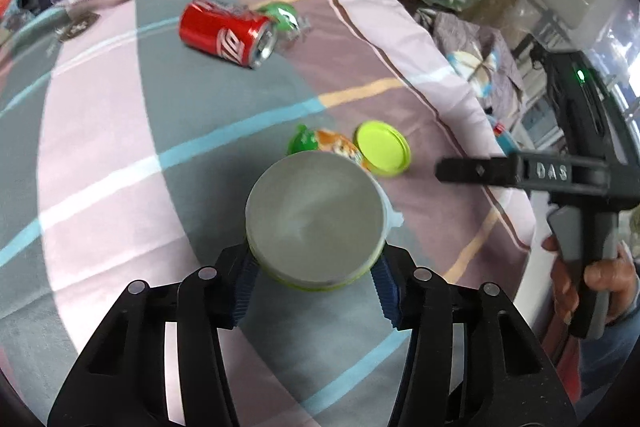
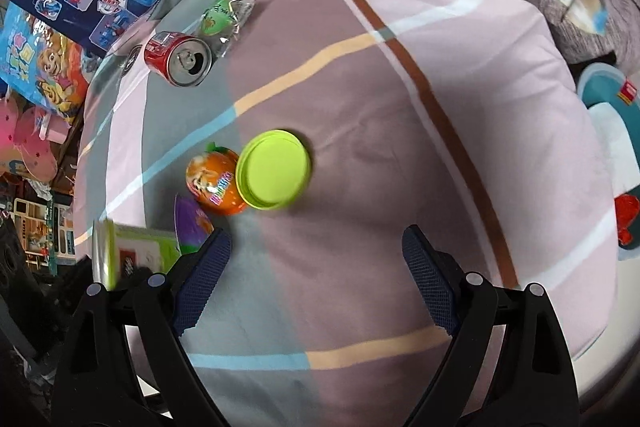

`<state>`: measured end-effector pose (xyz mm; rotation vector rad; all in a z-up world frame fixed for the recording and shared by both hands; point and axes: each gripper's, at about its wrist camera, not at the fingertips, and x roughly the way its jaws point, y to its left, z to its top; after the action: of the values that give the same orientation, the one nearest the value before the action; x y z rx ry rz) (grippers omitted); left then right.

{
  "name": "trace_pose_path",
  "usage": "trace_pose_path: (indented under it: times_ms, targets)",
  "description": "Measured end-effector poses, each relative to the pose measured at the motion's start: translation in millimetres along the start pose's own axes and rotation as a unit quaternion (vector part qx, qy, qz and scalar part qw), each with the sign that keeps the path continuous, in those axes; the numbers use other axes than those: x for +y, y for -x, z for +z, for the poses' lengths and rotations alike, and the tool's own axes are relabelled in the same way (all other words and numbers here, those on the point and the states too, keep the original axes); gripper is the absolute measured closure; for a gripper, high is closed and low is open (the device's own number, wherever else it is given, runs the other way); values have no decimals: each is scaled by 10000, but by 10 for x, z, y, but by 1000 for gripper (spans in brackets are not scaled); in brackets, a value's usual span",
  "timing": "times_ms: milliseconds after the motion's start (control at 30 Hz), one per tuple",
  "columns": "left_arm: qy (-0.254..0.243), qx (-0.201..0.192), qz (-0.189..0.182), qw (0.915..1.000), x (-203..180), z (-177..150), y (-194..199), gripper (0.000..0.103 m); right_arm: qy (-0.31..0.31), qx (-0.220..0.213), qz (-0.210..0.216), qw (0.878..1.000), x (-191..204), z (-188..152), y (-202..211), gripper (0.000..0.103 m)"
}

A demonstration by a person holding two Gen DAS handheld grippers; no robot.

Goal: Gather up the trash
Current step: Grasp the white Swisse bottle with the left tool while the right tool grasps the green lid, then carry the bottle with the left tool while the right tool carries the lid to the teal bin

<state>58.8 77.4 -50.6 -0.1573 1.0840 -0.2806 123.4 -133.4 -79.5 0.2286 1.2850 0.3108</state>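
The left tongs pinch the white tub, while the right tongs, spread wide, hang near the green lid lying flat just ahead.

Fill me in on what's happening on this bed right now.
A person is clearing trash off the bedspread with two handheld grippers. The left gripper is shut on a round container, its open mouth facing the camera. The right gripper is open and holds nothing, above the green lid. An orange egg-shaped toy touches the lid. Farther off lie a red soda can and a clear wrapper.
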Motion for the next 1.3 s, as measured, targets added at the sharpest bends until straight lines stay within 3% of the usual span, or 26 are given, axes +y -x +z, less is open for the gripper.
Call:
trace_pose_path:
  times_ms: [167, 267, 367, 533, 667, 833, 900, 967, 1100, 1300]
  targets:
    - [83, -87, 91, 9999, 53, 38, -98, 42, 142, -35, -70, 9999, 112, 50, -35, 19]
    - [182, -259, 87, 9995, 104, 112, -146, 52, 135, -60, -134, 9998, 143, 87, -64, 19]
    - [311, -357, 200, 9987, 215, 229, -149, 52, 168, -34, -218, 9996, 171, 112, -115, 19]
    - [441, -279, 62, 9986, 452, 365, -148, 52, 535, 32, -487, 9974, 345, 124, -300, 19]
    - [488, -269, 79, 9984, 523, 391, -205, 51, 688, 14, -732, 9949, 426, 173, -407, 34]
    - [695, -119, 18, 9975, 612, 375, -401, 48, 921, -34, -969, 9910, 541, 236, -497, 38]
    - [680, -164, 64, 9975, 606, 388, -426, 48, 1098, -116, -1059, 9882, 596, 244, -517, 48]
    - [682, -179, 101, 9975, 608, 403, -436, 49, 1225, -174, -1110, 9861, 632, 237, -526, 49]
    - [628, -253, 313, 9972, 562, 424, -361, 52, 997, -228, -832, 9913, 501, 267, -435, 50]
    - [454, -324, 249, 9981, 331, 563, -171, 52, 482, -510, -384, 9968, 119, 351, -45, 50]
